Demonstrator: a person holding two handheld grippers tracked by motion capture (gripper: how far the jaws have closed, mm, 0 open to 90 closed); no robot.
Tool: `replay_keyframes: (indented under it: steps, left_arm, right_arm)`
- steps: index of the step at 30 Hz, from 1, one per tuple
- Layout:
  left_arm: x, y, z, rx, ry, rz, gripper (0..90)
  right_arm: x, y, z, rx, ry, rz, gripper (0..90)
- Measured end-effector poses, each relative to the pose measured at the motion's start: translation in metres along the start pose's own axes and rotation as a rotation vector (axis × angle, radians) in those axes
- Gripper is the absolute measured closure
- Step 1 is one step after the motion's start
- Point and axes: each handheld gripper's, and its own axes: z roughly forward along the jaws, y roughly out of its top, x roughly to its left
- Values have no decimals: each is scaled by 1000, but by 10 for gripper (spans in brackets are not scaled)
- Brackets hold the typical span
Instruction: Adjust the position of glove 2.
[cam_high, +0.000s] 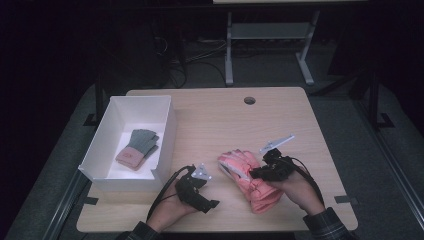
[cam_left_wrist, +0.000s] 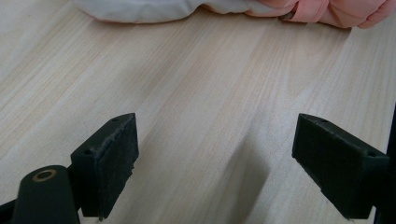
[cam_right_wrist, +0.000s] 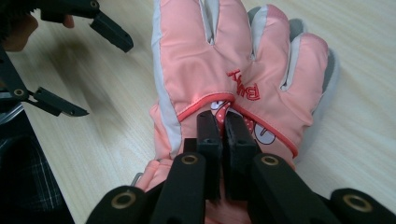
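Note:
A pink ski glove (cam_high: 250, 186) with grey trim and red lettering lies flat on the wooden table, right of centre near the front. My right gripper (cam_high: 256, 173) is over its back. In the right gripper view the jaws of the right gripper (cam_right_wrist: 223, 126) stand almost together, pinching the fabric of the pink glove (cam_right_wrist: 224, 56) just below its red seam. My left gripper (cam_high: 207, 192) rests on the table to the glove's left, open and empty. In the left gripper view the left gripper (cam_left_wrist: 215, 168) has bare wood between its jaws, and the glove's edge (cam_left_wrist: 327, 9) lies beyond them.
A white box (cam_high: 170, 125) stands at the table's left, holding a grey knit glove with a pink cuff (cam_high: 137, 147). A round cable hole (cam_high: 249, 100) sits near the far edge. A white desk frame (cam_high: 228, 50) stands behind the table.

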Motion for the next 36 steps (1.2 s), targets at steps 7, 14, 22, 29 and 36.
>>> replay_keyframes:
  steps: [7,14,22,29,36]
  left_arm:
    - [0,0,-1,-1,-3,-4,151]
    - [1,0,-6,-40,-3,-8,252]
    - [1,2,-13,-50,-47,-43,712]
    - [-2,6,-15,-52,-60,-44,896]
    - [-4,15,-8,-57,-64,-32,896]
  right_arm:
    - [1,-3,-9,-49,22,-12,695]
    - [-2,-1,-34,-176,10,-63,743]
    - [-25,-25,-53,-217,-48,-66,900]
    - [-46,-59,-51,-211,-57,-48,900]
    - [-49,-81,-42,-159,-50,-35,900]
